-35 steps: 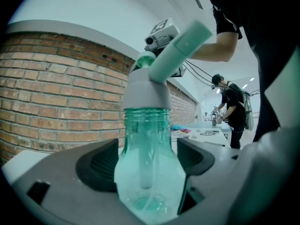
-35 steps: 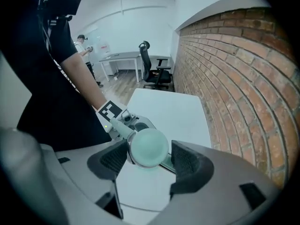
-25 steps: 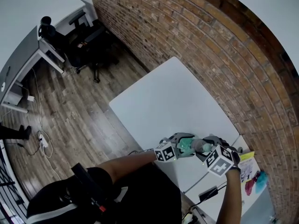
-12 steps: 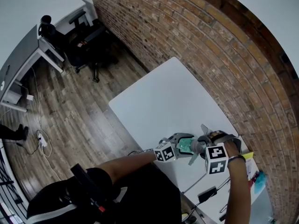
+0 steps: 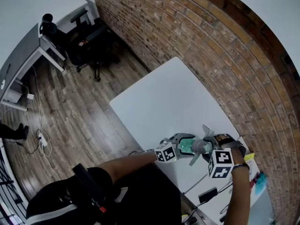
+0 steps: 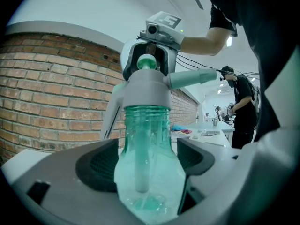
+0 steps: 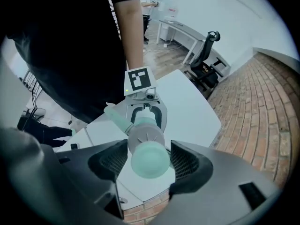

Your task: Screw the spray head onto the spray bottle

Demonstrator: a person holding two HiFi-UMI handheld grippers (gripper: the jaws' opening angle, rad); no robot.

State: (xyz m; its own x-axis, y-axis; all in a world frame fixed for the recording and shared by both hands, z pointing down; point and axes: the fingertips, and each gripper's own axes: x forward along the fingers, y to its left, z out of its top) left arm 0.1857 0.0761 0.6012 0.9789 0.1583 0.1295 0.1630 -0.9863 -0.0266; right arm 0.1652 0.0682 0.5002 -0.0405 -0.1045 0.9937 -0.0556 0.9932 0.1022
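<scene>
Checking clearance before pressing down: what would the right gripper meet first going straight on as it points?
The spray head, clamped between its jaws; beyond it, likely the bottle held by the left gripper.

White table (image 5: 171, 100), wood floor (image 5: 79, 109) beneath

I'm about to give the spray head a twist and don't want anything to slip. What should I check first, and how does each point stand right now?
1. Left claw grips the spray bottle: ok, pads on both sides of its body.
2. Right claw on the spray head: ok, it closes on the head from above.
3. Head sits on the bottle's neck: ok, no gap shows.
4. Dip tube inside the bottle: ok.
5. Thread fully tight: cannot tell.
</scene>
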